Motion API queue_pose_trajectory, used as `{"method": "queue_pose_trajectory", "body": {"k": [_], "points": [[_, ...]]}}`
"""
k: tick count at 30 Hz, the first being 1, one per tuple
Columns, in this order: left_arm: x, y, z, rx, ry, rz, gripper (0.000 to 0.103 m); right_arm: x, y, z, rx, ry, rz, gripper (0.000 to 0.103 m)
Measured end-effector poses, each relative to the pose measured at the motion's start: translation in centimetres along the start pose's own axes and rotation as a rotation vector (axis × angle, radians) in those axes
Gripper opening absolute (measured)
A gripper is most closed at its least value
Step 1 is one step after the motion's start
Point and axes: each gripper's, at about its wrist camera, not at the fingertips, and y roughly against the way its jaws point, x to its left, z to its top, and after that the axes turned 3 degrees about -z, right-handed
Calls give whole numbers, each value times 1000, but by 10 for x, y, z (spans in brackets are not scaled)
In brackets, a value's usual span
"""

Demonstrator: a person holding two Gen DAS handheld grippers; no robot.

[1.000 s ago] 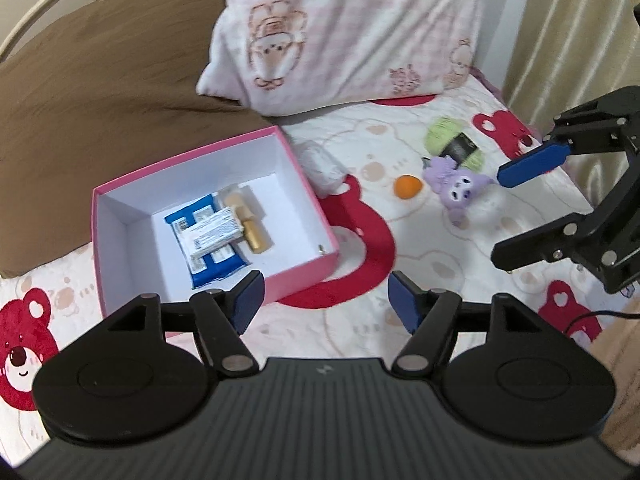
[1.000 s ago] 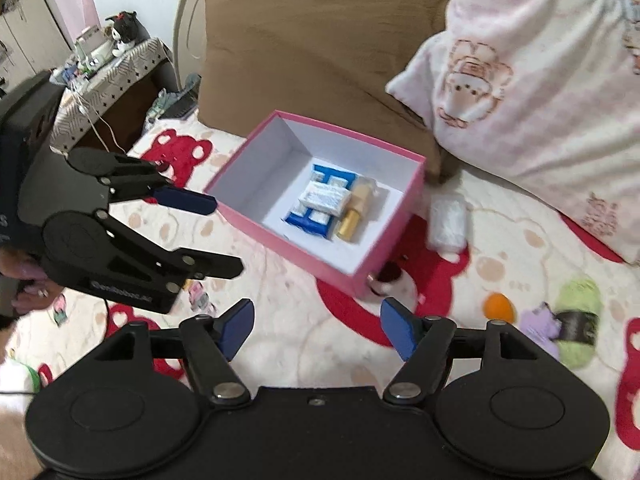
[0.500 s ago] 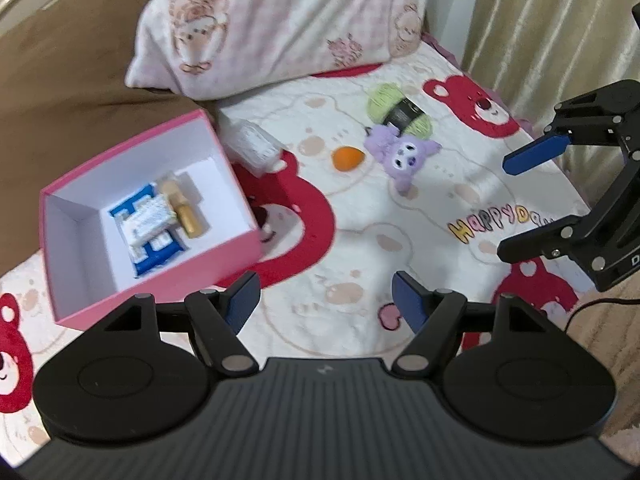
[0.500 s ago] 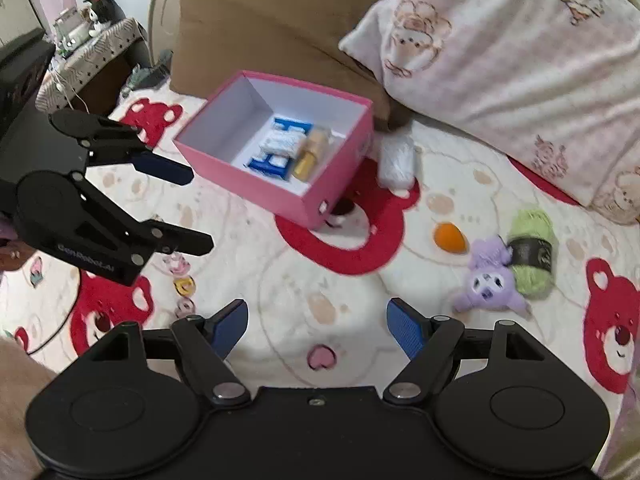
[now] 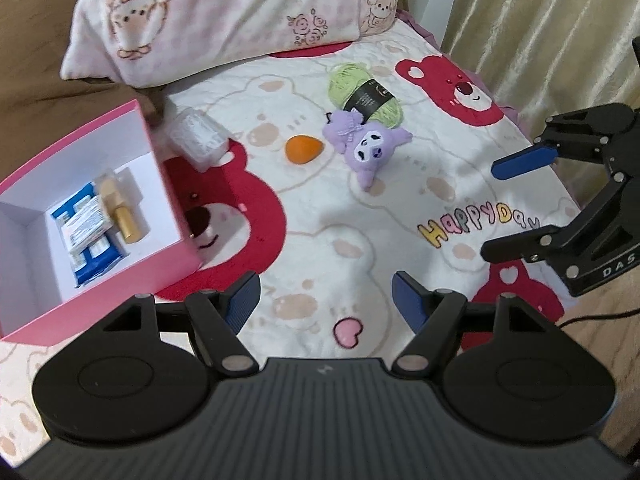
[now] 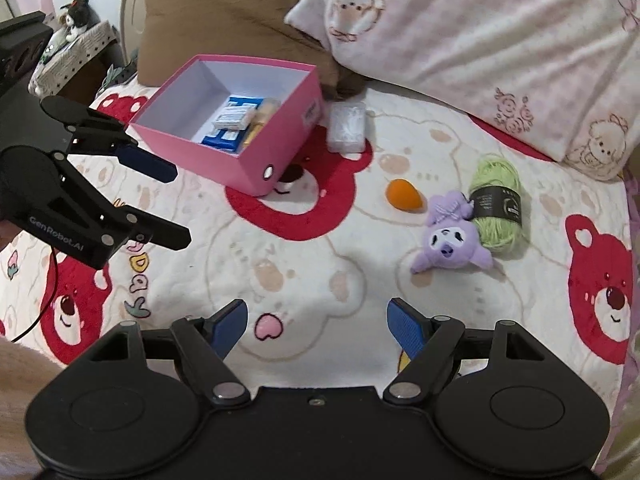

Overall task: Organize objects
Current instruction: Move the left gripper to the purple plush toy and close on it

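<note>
Two grippers, left gripper (image 5: 325, 300) and right gripper (image 6: 316, 322), hover with jaws spread, empty. The purple plush (image 6: 450, 240) lies on the bed, head toward the cameras, nearer than earlier, pink box (image 5: 168, 184) farther left.

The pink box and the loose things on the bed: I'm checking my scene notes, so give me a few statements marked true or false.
1. The pink box is open, with packets inside. True.
2. The purple plush lies inside the box. False: it lies on the blanket, touching the green yarn.
3. The orange egg-shaped object is outside the box. True.
4. The right gripper holds the yarn. False: its fingers are open and empty.
5. The left gripper is open. True.
</note>
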Motion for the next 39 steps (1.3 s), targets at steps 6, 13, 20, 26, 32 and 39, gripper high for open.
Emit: {"method": "queue_pose_trajectory", "body": {"k": [6,13,20,26,32,39], "points": [[-1,-33,17,2,29,-22,72,-25,-22,-9,-47,-36,-15,81],[1,-78,29,32,76,-61,72,-52,-59,-24,-55,-136,11,81],[3,-116,40,-26,81,-40,72,-77,-82,-29,-157,-240,-45,81],[20,-144,53,-87,93,14,72,-110,-110,-31,-201,-428,-103,81],[33,-172,72,-123,157,-40,70,-140,-140,-41,-192,-615,-115,80],[16,-195,92,-200,92,-72,69,-141,-172,-37,-206,-710,-98,68]]}}
